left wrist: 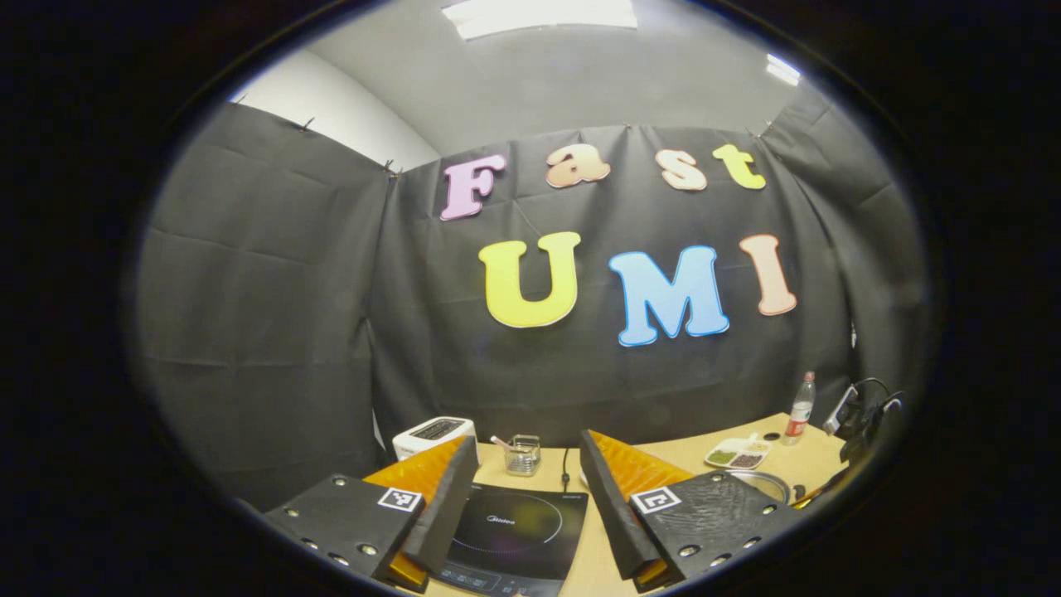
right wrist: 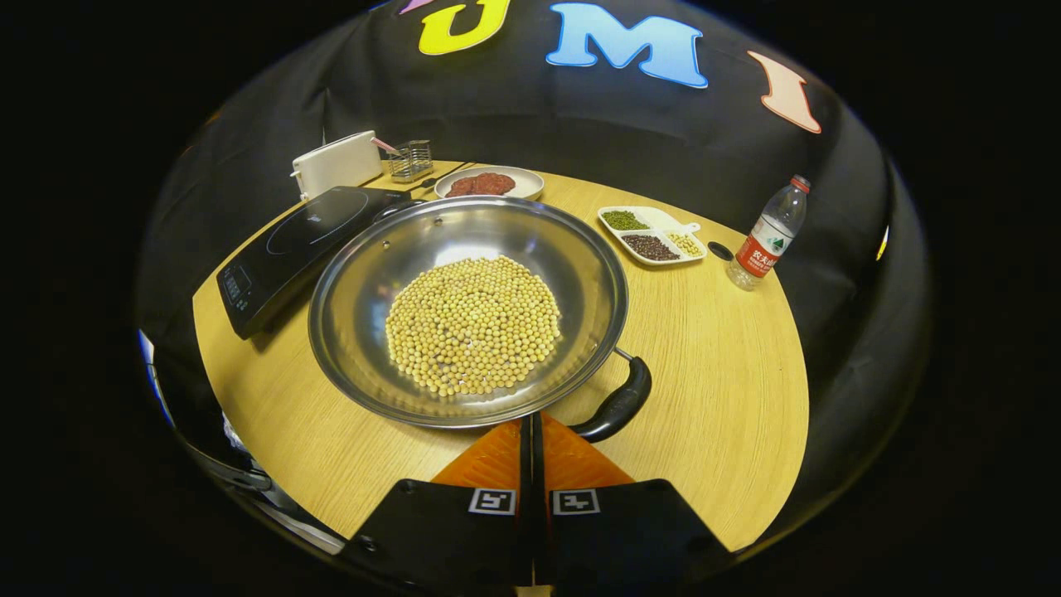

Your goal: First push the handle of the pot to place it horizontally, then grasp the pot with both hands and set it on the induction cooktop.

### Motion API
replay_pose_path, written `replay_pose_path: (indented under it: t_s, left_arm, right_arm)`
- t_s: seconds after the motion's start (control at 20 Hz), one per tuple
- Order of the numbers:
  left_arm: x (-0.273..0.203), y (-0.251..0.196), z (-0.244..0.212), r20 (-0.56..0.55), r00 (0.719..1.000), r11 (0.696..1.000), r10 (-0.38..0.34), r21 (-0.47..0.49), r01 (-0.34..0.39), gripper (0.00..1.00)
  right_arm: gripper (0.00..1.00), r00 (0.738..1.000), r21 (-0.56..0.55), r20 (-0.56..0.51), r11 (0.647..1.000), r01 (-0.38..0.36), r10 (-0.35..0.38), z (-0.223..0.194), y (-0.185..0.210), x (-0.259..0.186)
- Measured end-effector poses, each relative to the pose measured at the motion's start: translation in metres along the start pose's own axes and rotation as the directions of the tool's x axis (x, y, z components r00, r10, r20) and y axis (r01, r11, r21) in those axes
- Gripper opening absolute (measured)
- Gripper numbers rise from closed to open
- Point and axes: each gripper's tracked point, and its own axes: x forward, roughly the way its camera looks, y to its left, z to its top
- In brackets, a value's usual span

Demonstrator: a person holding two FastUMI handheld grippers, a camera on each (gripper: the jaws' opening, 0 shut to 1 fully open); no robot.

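Observation:
A wide steel pot (right wrist: 580,274) holding soybeans (right wrist: 472,323) sits mid-table in the right gripper view. Its near black handle (right wrist: 617,404) points toward the lower right, and a far handle (right wrist: 398,207) lies by the black induction cooktop (right wrist: 298,240) on the pot's left. My right gripper (right wrist: 530,421) is shut, with its tips at the pot's near rim just left of the near handle and nothing between them. In the left gripper view, my left gripper (left wrist: 528,441) is open and held above the cooktop (left wrist: 514,531). The pot's rim (left wrist: 758,481) peeks out at the right.
Behind the cooktop stand a white toaster (right wrist: 336,162) and a small wire basket (right wrist: 412,160). A plate of red food (right wrist: 489,182), a sectioned dish of beans (right wrist: 651,234) and a water bottle (right wrist: 767,236) line the back and right. The round wooden table (right wrist: 713,373) ends close by.

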Motion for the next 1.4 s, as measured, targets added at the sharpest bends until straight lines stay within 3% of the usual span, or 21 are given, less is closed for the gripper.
replay_pose_path:
  t_s: [0.7, 1.0, 1.05, 1.1, 1.25, 1.4]
  left_arm:
    - [0.004, -0.018, -0.021, -0.045, 0.999, 1.000, -0.010, 0.005, 0.010, 0.73]
    - [0.014, -0.040, -0.038, -0.086, 0.994, 0.997, -0.068, -0.029, 0.065, 0.74]
    - [0.017, -0.045, -0.041, -0.090, 0.992, 0.996, -0.084, -0.037, 0.080, 0.74]
    - [0.020, -0.049, -0.043, -0.093, 0.991, 0.995, -0.098, -0.043, 0.095, 0.74]
    - [0.034, -0.060, -0.054, -0.116, 0.983, 0.988, -0.146, -0.062, 0.139, 0.74]
    - [0.049, -0.078, -0.082, -0.184, 0.959, 0.975, -0.214, -0.095, 0.200, 0.74]
  right_arm:
    - [0.02, 0.992, 0.097, 0.070, 0.990, 0.098, -0.105, 0.031, -0.049, 0.030]
    - [0.03, 0.964, 0.187, 0.221, 0.977, 0.108, -0.148, 0.064, -0.062, 0.014]
    - [0.19, 0.954, 0.196, 0.257, 0.975, 0.107, -0.156, 0.071, -0.063, 0.004]
    - [0.26, 0.942, 0.210, 0.296, 0.973, 0.099, -0.160, 0.077, -0.063, -0.002]
    - [0.99, 0.902, 0.253, 0.378, 0.961, 0.115, -0.208, 0.097, -0.073, -0.022]
    - [0.95, 0.882, 0.286, 0.408, 0.950, 0.123, -0.237, 0.103, -0.073, -0.036]
